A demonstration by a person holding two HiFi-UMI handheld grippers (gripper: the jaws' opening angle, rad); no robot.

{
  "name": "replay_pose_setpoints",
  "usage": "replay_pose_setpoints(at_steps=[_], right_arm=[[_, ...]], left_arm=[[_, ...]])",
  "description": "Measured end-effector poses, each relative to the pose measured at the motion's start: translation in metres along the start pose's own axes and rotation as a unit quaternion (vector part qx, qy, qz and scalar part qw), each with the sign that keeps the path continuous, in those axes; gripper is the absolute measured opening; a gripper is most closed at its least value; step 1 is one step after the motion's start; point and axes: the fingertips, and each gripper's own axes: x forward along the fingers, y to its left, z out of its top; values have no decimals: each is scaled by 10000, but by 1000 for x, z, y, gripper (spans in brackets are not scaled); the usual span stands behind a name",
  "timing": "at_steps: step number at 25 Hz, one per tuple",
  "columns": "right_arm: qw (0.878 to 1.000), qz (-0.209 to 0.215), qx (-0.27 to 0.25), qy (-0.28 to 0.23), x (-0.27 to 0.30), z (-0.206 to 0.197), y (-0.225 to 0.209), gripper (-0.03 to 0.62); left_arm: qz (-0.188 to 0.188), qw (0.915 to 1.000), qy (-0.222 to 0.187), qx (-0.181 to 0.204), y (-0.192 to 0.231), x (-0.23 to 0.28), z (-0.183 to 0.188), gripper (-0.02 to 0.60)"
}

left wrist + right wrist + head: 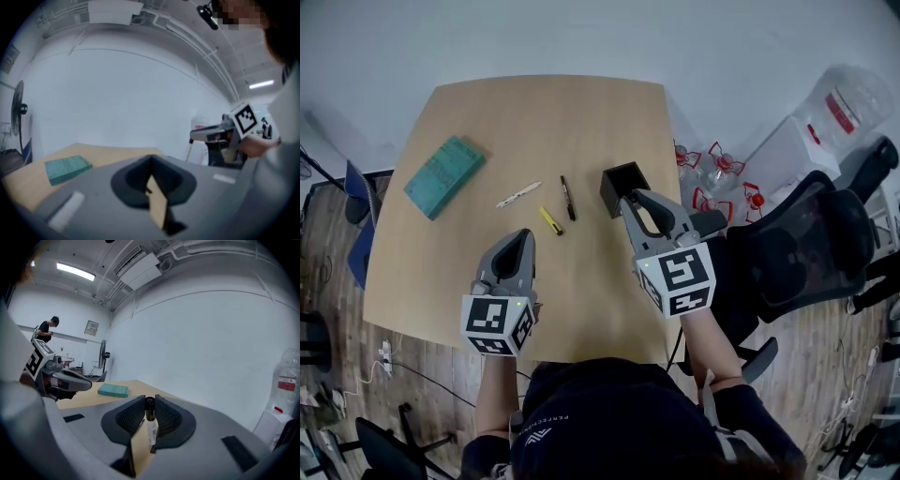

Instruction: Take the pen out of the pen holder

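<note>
Black pen: right gripper is gripping it upright, apparently clear of the holder just beside, likely to join loose pens on the table. Left gripper is hanging closed, empty.

On the table, the flat block lies far left. Right of it, around the middle, three loose pens lie close together: the leftmost pen, the middle pen nearest, and the rightmost pen, with the pen holder just right of them, near the right edge. The left gripper is over the table just near of the middle pen. The right gripper is at the holder's near side, with the held pen between its jaws, while bottles and a chair stand off the table's right.
</note>
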Motion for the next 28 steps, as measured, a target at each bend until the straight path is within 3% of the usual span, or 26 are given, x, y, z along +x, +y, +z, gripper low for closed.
replay_pose_setpoints(at_steps=[9,28], right_arm=[[9983,191,550,-73,-12,-16,14,57],[9932,551,989,275,-15,-51,44,55]], left_arm=[[157,9999,22,-9,-2,-13,-5,5],[322,9992,89,-196,0,-22,-18,5]])
